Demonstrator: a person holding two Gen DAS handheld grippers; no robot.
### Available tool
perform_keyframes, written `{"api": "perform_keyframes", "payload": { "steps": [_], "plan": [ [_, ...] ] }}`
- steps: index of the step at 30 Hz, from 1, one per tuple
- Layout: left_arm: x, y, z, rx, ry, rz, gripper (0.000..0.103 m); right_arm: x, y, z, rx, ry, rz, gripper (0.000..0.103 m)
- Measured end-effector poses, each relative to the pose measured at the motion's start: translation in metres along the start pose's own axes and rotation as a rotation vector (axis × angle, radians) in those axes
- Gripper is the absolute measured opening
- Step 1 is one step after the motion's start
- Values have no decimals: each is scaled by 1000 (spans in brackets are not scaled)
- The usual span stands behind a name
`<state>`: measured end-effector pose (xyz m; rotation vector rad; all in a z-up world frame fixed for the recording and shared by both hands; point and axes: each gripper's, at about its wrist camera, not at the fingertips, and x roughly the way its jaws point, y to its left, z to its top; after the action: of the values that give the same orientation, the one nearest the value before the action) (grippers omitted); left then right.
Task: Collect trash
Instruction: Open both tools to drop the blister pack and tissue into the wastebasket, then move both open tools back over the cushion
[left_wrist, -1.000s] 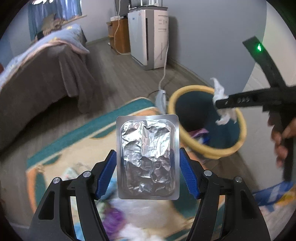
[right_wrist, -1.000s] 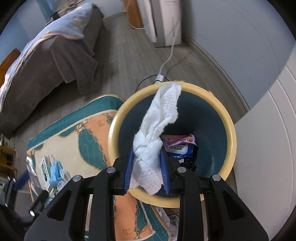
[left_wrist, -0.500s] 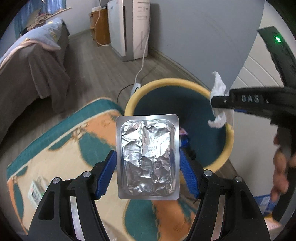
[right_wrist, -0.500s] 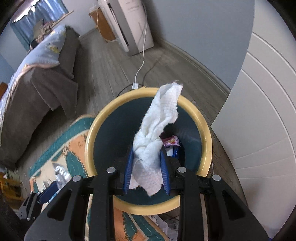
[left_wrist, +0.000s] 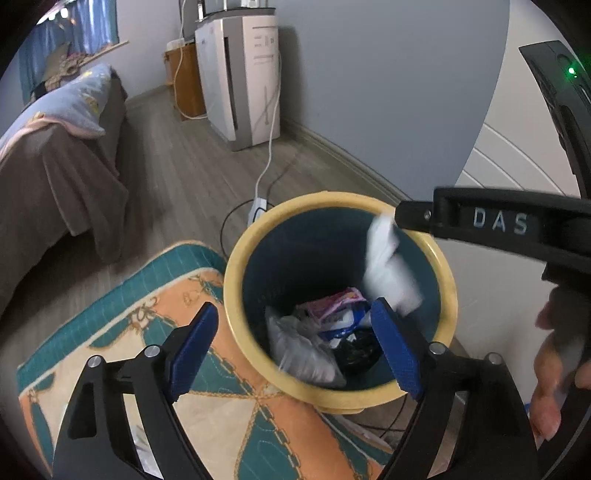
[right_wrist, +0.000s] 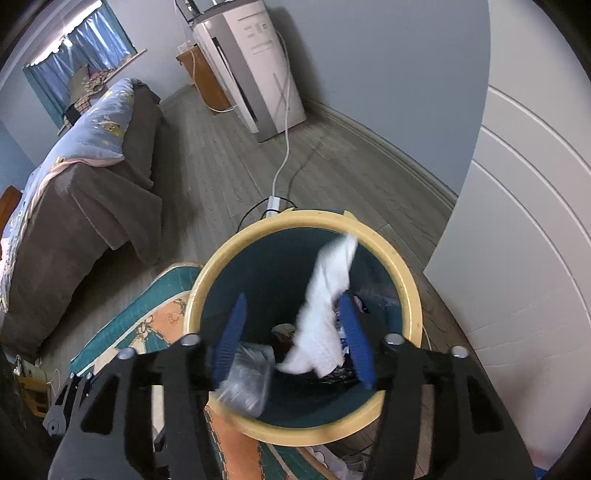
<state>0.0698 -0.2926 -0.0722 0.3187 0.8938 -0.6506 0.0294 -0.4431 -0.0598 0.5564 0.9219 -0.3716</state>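
While both hand-held grippers hang over the yellow-rimmed bin (left_wrist: 236, 280), their jaws have just been opening and neither grasps anything. Between the spread blue pads of the left hand-held gripper (left_wrist: 295, 350) nothing remains; the foil tray (left_wrist: 303, 350) lies blurred inside the bin, just ahead of the left pad. The right hand-held gripper (right_wrist: 291, 339) stands released too, with the white tissue (right_wrist: 325, 317) smeared by motion between its pads, close against the right pad, whether touching I cannot tell, over the bin's mouth. Deeper in the bin, a pink and blue wrapper (left_wrist: 340, 306) and something black are hard to make out. On the right gripper's side, seen from the left wrist, the letters "DAS" (left_wrist: 498, 221) can be read; printing on the white appliance (left_wrist: 243, 74) by the far wall is too small. A hand (left_wrist: 557, 362) is cut off at the frame edge. The bin's near rim overlaps the patterned rug (left_wrist: 147, 325); a white door panel (right_wrist: 517, 258) stands close to the right, a bed (right_wrist: 74, 206) well to the left.
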Motion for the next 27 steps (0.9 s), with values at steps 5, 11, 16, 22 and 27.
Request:
{"api": "perform_keyframes", "payload": {
  "steps": [5,11,16,22,27],
  "plan": [
    [-7,9,-9,-27,2,17,92,4,5,-3,-13,20,-9,83],
    [-37,33,-24,-60,-9,59,94,7,28,-7,-78,47,-14,95],
    [-69,69,-41,-92,-10,122,95,-2,65,-15,-167,33,3,97],
    [-113,127,-66,-166,-9,244,96,-13,114,-29,-285,24,44,97],
    [-150,170,-90,-266,-3,306,96,-18,151,-44,-373,16,61,97]
  ]
}}
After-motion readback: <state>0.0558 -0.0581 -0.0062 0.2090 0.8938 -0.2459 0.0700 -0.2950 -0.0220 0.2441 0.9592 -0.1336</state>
